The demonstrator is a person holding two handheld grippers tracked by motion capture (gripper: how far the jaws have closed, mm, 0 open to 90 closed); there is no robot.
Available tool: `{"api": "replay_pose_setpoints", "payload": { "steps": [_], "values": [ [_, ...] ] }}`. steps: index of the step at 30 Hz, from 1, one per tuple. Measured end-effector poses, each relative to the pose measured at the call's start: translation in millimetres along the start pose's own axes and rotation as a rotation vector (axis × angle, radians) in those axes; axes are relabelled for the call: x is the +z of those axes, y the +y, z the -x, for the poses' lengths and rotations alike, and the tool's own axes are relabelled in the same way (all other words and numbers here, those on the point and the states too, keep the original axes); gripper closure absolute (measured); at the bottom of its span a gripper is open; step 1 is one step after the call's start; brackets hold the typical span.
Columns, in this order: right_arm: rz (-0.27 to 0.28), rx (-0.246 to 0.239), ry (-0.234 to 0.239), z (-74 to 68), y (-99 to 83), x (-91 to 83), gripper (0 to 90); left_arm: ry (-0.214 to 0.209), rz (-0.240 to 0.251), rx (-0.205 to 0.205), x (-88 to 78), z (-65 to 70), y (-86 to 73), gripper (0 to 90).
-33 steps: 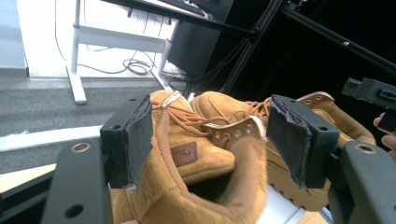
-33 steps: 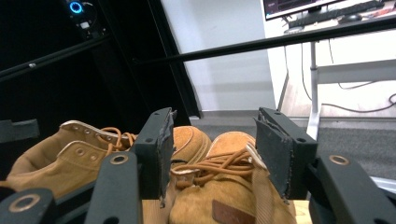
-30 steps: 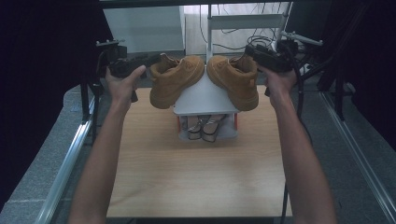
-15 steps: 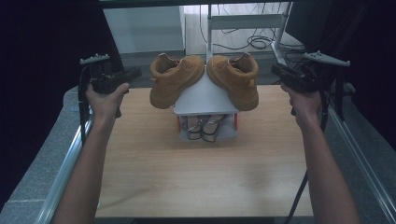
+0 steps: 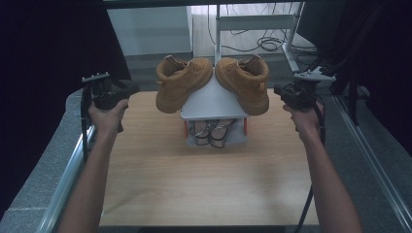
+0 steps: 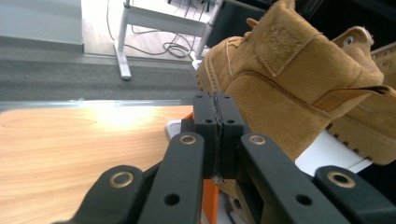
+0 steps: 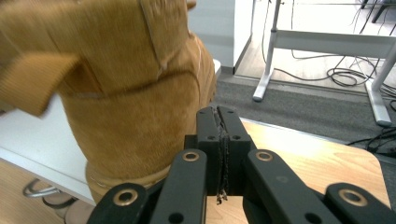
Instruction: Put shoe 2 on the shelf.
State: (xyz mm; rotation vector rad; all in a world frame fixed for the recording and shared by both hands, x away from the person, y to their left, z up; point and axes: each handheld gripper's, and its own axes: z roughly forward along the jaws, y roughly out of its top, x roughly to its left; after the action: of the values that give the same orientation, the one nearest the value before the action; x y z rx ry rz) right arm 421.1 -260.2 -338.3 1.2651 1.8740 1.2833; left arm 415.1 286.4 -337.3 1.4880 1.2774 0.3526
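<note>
On the grey rack (image 5: 214,99) | two tan suede boots (image 5: 183,83), toes tilted down | left gripper (image 5: 130,89), right gripper (image 5: 279,91): jaws just closed together, empty

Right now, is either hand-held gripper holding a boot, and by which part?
Nothing is held. The left hand-held gripper and right hand-held gripper have just closed on nothing, jaws pressed together, beside the left boot and right boot.

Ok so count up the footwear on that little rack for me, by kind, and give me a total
Tan boots on the sloped top of the grey rack: 2
Strappy sandals on the lower shelf: 2, as far as the high view shows
Total: 4
</note>
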Motion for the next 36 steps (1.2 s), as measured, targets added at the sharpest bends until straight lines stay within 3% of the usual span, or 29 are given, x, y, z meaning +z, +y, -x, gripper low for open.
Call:
{"api": "replay_pose_setpoints", "payload": {
  "steps": [3,10,12,16,21,24,27,31,33,36],
  "values": [
    [-0.02,-0.028,-0.015,-2.1,-4.6,5.8,88.8,0.004,-0.011,0.001,4.1,-0.8,-2.1,89.8],
    [-0.024,-0.037,-0.003,-10.5,-7.3,15.4,89.2,-0.013,-0.051,0.001,16.6,2.0,-4.6,89.9],
    [-0.02,-0.065,-0.025,-15.9,-6.0,17.0,89.2,-0.015,-0.059,-0.001,20.2,3.1,-4.7,89.9],
    [-0.02,-0.065,-0.032,-16.4,-5.0,16.9,89.2,-0.015,-0.075,0.002,26.6,4.1,-4.9,89.9],
    [-0.014,-0.067,-0.035,-18.0,-4.6,17.0,89.3,-0.066,-0.083,-0.029,35.3,6.4,-6.0,90.0],
    [-0.006,-0.067,-0.036,-18.8,-4.4,17.3,89.3,-0.097,-0.083,-0.024,42.2,16.5,-5.5,90.0],
    [0.0,-0.069,-0.045,-19.6,-4.6,17.4,89.4,-0.058,-0.085,0.028,44.3,29.9,-1.5,90.0],
    [0.009,-0.074,-0.03,-24.4,-4.0,18.1,89.4,-0.088,-0.093,0.028,46.0,38.7,1.0,90.0],
    [0.008,-0.087,-0.045,-26.1,-3.4,18.7,89.4,-0.103,-0.096,0.032,47.9,44.1,1.2,90.0],
    [0.016,-0.066,-0.041,-26.2,-3.4,19.6,89.4,-0.114,-0.094,0.031,51.1,51.1,1.9,90.0]
  ]
}}
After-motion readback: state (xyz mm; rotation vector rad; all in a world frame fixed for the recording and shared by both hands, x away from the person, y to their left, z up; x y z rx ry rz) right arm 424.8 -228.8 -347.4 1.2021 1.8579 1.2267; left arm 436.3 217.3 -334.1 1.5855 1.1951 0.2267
